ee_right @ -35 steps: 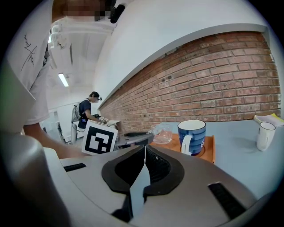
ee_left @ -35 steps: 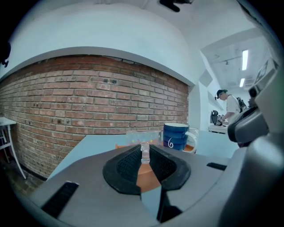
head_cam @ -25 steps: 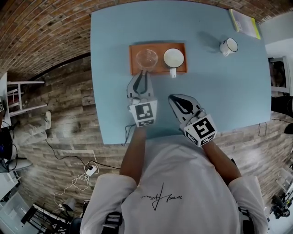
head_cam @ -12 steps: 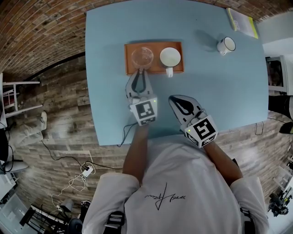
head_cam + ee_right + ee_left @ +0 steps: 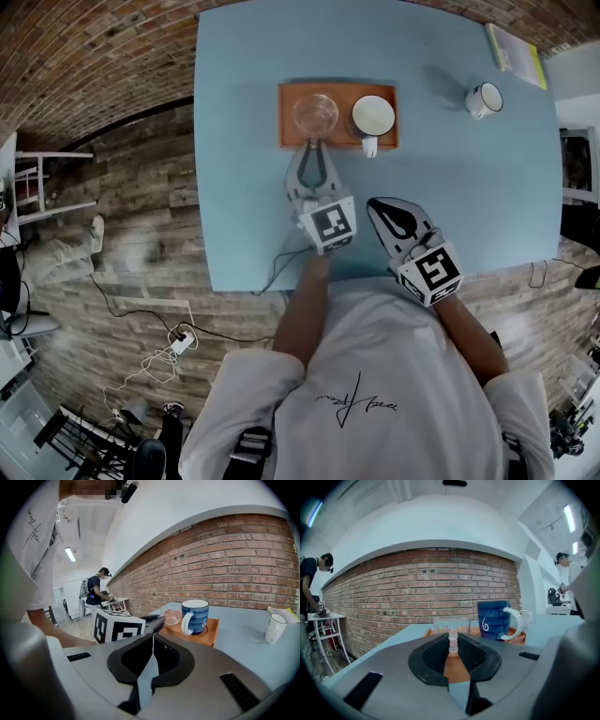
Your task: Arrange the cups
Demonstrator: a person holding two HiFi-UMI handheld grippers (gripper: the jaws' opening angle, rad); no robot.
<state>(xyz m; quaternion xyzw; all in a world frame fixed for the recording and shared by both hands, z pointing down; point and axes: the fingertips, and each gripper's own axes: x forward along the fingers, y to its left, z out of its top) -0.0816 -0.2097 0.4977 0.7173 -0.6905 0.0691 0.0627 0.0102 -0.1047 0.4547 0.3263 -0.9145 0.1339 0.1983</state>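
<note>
Table (image 5: 244, 187): 1 tray (image 5: 289, 133), 2 mugs (image 5: 373, 114) (image 5: 485, 98); L gripper (image 5: 314, 145) grips glass cup (image 5: 316, 112), R gripper (image 5: 377, 203) clenched.

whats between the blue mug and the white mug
Just tray rim, then bare table, from blue mug to white mug; head view shows it.

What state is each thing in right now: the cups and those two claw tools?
glass cup: upright on the orange tray, gripped at its near side.
blue mug: upright on the tray, untouched.
white mug: upright on the table, off the tray.
left gripper: jaws shut on the glass cup.
right gripper: jaws shut, empty.
</note>
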